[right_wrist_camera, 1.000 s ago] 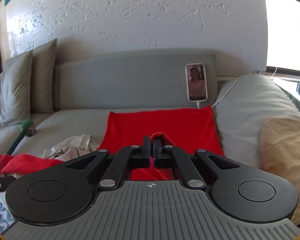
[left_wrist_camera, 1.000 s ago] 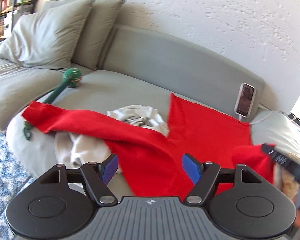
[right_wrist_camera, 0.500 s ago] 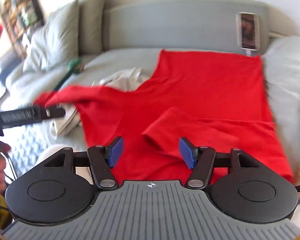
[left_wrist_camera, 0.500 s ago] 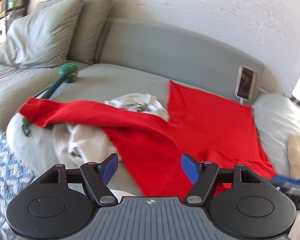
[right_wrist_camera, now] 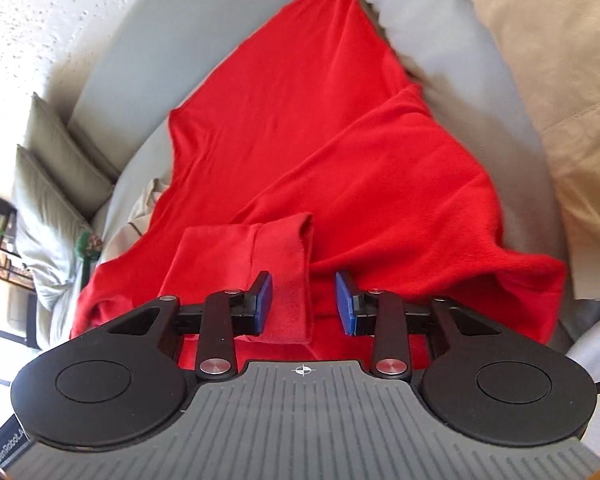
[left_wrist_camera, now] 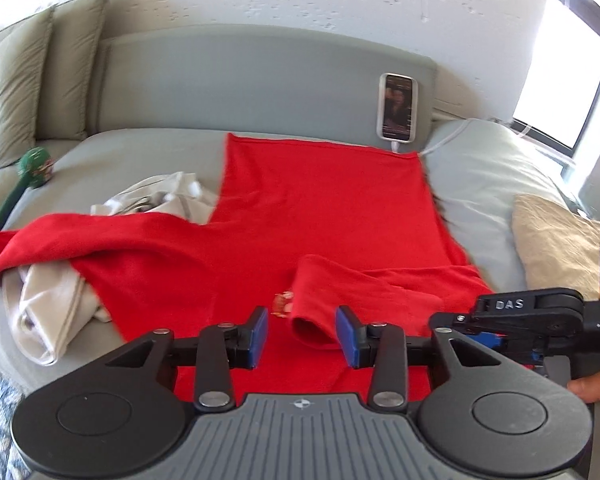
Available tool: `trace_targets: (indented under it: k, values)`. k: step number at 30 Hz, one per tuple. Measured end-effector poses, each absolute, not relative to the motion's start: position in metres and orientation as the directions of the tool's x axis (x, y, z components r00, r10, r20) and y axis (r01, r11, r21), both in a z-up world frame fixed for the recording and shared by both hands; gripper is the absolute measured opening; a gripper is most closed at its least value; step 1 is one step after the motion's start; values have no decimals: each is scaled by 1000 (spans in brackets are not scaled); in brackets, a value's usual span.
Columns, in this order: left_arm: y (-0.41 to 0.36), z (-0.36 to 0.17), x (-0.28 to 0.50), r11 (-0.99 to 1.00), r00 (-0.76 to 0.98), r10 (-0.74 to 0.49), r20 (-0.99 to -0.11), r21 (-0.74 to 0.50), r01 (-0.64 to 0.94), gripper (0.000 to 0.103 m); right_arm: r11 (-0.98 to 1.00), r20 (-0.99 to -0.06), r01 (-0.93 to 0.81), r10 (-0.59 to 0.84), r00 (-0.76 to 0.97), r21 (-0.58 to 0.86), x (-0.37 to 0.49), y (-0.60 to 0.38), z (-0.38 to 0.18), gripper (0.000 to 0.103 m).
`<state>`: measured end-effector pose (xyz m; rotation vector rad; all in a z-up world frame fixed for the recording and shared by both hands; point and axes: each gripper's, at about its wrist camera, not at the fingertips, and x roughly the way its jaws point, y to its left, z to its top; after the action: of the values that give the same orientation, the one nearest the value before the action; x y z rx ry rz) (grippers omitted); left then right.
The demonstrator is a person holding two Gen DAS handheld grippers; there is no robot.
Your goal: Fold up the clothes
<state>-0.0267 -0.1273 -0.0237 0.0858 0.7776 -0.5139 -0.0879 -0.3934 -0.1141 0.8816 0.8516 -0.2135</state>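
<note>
While the red sweater (left_wrist_camera: pixel 320 200) is lying flat on the sofa (left_wrist_camera: pixel 140 152), both grippers (left_wrist_camera: pixel 302 332) (right_wrist_camera: pixel 304 306) are hovering spread, empty; smoothing the folded sleeve (right_wrist_camera: pixel 260 252) would likely help.

We see a red long-sleeved garment (left_wrist_camera: pixel 324 200) spread flat ahead of our fingers, its far edge away from us. One sleeve is folded in across the body, and its cuff (right_wrist_camera: pixel 300 280) lies between our right fingers. The other sleeve (left_wrist_camera: pixel 80 236) stretches left over a crumpled cream garment (left_wrist_camera: pixel 52 304).
</note>
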Motion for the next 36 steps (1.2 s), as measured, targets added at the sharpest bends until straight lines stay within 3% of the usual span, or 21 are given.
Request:
trace_targets:
  k: [3, 4, 6, 11, 18, 25, 27, 29, 30, 31, 36]
  values:
    - [-114, -25, -18, 898, 609, -379, -697, -119, 423, 40, 714, -752, 461, 140, 644, 527, -76, -382, -111, 34]
    - [-111, -26, -16, 902, 608, -375, -700, -123, 414, 41, 760, -769, 446, 110, 630, 473, -70, -375, -108, 20]
    - [-102, -24, -12, 907, 609, -376, -698, -142, 397, 42, 834, -794, 415, 45, 606, 364, -61, -360, -99, 4]
    - [-76, -16, -4, 915, 636, -389, -667, -201, 349, 43, 907, -762, 333, -20, 648, 259, -46, -334, -50, 3]
    - [-23, -5, 13, 938, 694, -343, -632, -263, 224, 48, 974, -686, 66, 105, 720, 219, 12, -257, 37, 3]
    - [16, -16, 20, 955, 696, -273, -665, -272, 114, 49, 981, -791, -21, 170, 588, 195, 97, -176, 5, 3]
    - [20, -19, 20, 957, 686, -264, -678, -271, 101, 50, 979, -809, -32, 184, 558, 201, 111, -159, -12, 10]
    - [23, -22, 21, 959, 677, -257, -690, -267, 92, 53, 973, -817, -35, 211, 537, 228, 121, -151, -23, 30]
    - [21, -23, 20, 960, 674, -256, -693, -263, 94, 55, 967, -812, -18, 224, 539, 255, 121, -153, -21, 48]
    - [20, -23, 19, 961, 670, -255, -697, -259, 97, 55, 957, -795, -2, 244, 555, 292, 116, -159, -18, 52]
    - [-6, -27, 17, 949, 646, -310, -697, -268, 166, 55, 926, -721, 27, 274, 636, 376, 63, -214, 9, 55]
